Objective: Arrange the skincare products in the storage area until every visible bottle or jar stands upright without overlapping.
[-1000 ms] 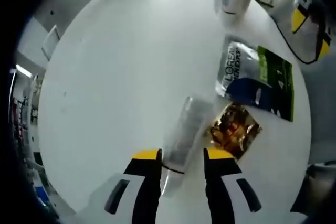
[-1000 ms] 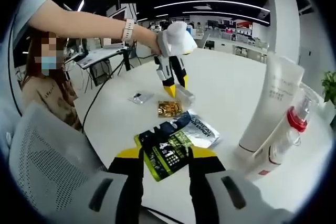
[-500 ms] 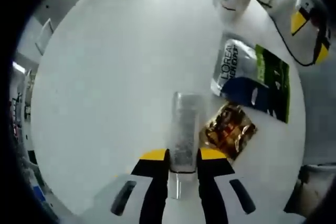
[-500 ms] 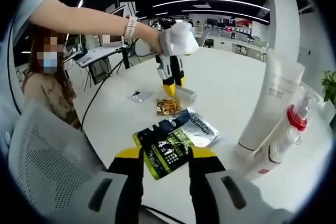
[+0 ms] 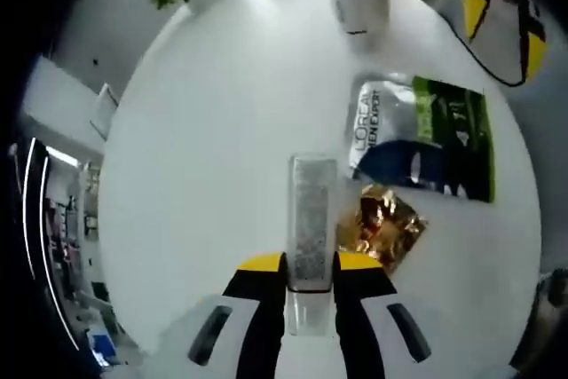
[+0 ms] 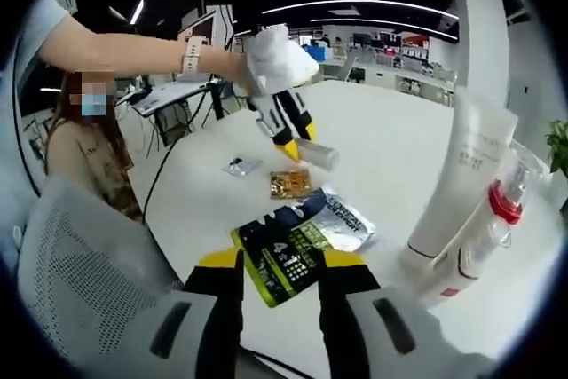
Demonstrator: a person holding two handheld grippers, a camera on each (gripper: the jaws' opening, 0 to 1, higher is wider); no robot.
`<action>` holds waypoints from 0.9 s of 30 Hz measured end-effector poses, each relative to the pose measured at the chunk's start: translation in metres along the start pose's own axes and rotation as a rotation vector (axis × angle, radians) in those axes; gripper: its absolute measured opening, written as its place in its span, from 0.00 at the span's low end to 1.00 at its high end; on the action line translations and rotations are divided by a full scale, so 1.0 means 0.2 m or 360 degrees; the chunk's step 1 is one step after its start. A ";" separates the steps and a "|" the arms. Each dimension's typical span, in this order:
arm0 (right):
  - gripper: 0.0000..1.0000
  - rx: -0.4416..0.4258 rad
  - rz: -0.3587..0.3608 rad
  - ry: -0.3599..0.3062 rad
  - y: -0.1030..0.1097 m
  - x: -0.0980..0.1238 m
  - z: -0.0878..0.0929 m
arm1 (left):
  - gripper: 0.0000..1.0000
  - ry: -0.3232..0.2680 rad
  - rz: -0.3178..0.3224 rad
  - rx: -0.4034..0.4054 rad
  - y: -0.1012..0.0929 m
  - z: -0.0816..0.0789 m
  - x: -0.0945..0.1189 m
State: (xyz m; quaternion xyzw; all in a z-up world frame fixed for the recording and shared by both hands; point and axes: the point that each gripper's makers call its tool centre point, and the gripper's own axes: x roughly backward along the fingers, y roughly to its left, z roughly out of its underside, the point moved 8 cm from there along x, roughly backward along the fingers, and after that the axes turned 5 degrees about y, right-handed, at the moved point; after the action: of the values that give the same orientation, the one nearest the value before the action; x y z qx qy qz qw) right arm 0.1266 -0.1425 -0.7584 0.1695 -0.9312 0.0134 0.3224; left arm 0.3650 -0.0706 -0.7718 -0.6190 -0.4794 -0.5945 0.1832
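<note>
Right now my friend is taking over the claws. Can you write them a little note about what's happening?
Left claw: shut on the clear tube, lifted above the table, not upright yet.
Right claw: open, holding nothing, hovering over the green and silver pouch.
Done: white tube and red-capped spray bottle stand upright together at the table's edge.
Lying flat: the pouch, gold sachet, small packet.
Left: stand the clear tube upright in a free spot, not touching the others.
</note>
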 end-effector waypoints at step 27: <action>0.29 -0.0107 -0.0176 -0.0021 -0.12 -0.07 -0.22 | 0.16 -0.0160 -0.0248 -0.0321 -0.29 -0.16 0.30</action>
State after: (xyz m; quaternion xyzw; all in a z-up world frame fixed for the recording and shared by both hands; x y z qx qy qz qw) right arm 0.1703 -0.1560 -0.7339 0.2098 -0.9224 -0.0368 0.3221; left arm 0.2895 -0.0455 -0.7297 -0.6242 -0.4726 -0.6202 0.0491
